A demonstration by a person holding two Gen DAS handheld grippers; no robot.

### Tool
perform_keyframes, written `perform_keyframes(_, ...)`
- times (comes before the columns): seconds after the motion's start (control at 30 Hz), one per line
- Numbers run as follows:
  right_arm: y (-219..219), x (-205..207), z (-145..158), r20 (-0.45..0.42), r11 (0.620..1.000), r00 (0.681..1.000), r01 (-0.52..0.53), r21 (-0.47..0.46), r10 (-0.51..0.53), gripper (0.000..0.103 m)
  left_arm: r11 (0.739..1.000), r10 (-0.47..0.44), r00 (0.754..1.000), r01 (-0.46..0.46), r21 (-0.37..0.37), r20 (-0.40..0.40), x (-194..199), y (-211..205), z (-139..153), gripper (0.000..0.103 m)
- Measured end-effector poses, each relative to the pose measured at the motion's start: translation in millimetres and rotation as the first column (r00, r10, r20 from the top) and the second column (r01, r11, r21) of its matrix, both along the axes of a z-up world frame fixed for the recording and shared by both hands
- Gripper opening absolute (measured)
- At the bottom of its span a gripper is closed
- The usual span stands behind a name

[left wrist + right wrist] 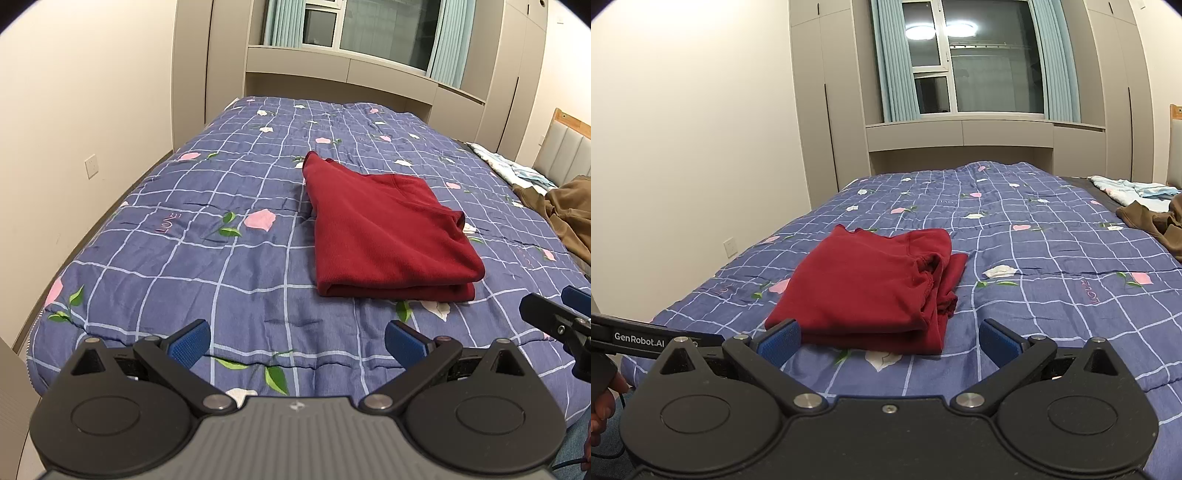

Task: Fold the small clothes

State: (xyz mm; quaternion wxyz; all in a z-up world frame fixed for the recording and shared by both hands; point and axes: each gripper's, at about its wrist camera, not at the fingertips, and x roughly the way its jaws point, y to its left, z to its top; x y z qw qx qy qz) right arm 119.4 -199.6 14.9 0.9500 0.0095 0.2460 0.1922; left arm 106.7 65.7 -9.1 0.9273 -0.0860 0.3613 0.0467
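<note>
- A folded red garment (388,236) is seen near the quilt's (184,266) near edge.
- The left gripper (297,341) and right gripper (889,341) are spread wide, empty.
- Only the right view shows a hand (604,402).

The red garment (388,236) was a matt, finely ribbed knit cloth, lying on a quilt (221,266) of smooth printed fabric with a slight sheen and soft creases. The left gripper (297,341) and right gripper (890,341) had matt black plastic arms, bright metal pivot pins and blue textured pads (779,341). The wardrobe (827,110) fronts looked smooth and matt.
</note>
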Motion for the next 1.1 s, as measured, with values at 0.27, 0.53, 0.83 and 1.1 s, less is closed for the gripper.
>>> perform_keyframes(0.27, 0.1, 0.3, 0.0, -0.001, 1.0, 1.0, 0.0, 0.0, 0.0, 0.102, 1.0, 0.0, 1.0, 0.0, 0.0, -0.001, 0.4, -0.1, 0.3, 0.102)
perform_keyframes(0.53, 0.6, 1.1, -2.4, -0.007, 1.0, 1.0, -0.001, 0.0, 0.001, 0.102, 1.0, -0.004, 1.0, 0.004, 0.0, -0.005, 0.0, -1.3, -2.9, 0.102)
perform_keyframes(0.83, 2.5, 2.3, -4.5, -0.013, 1.0, 1.0, -0.001, -0.001, 0.001, 0.102, 1.0, -0.003, 1.0, 0.003, -0.007, -0.009, 0.6, -0.7, -3.0, 0.102)
perform_keyframes(1.1, 3.2, 3.3, -5.2, -0.018, 1.0, 1.0, -0.001, 0.001, 0.001, 0.102, 1.0, -0.005, 1.0, 0.005, -0.023, -0.009, 1.0, 2.1, -2.2, 0.102)
